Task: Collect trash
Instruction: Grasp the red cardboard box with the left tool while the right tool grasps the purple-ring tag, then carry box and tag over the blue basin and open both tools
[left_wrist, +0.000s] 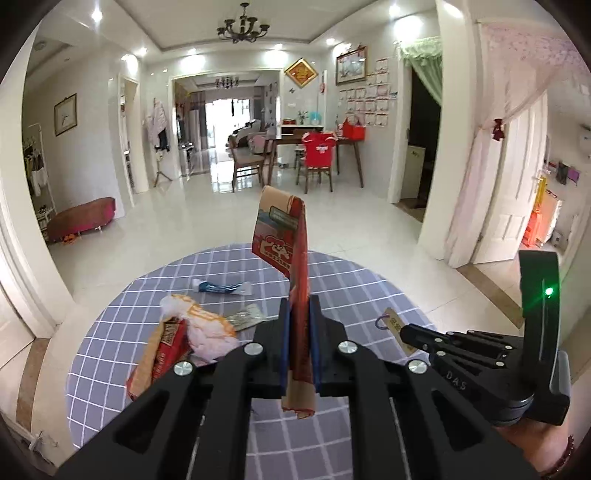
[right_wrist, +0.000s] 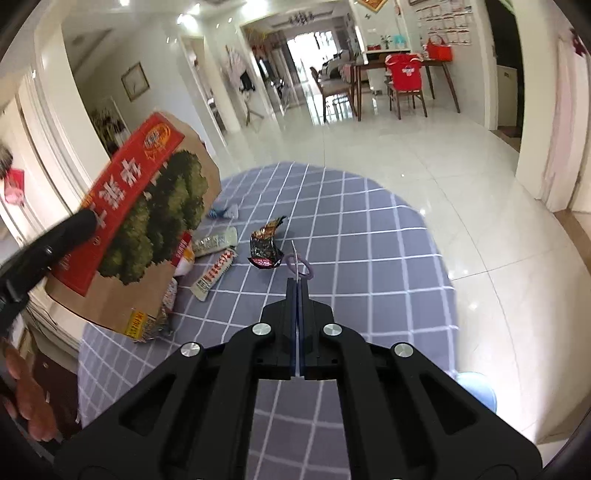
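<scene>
Covering round table (left_wrist: 362, 291): checked cloth (right_wrist: 369, 236)

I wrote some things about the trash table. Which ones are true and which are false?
1. The left tongs pinch a paper bag. True.
2. The right tongs stand wide open. False: they are shut on a tag with a purple loop.
3. The tablecloth is plain red. False: it is grey-blue with white checks.
4. A dark crumpled wrapper lies on the table. True.
5. A blue and white tube lies on the table. True.
</scene>
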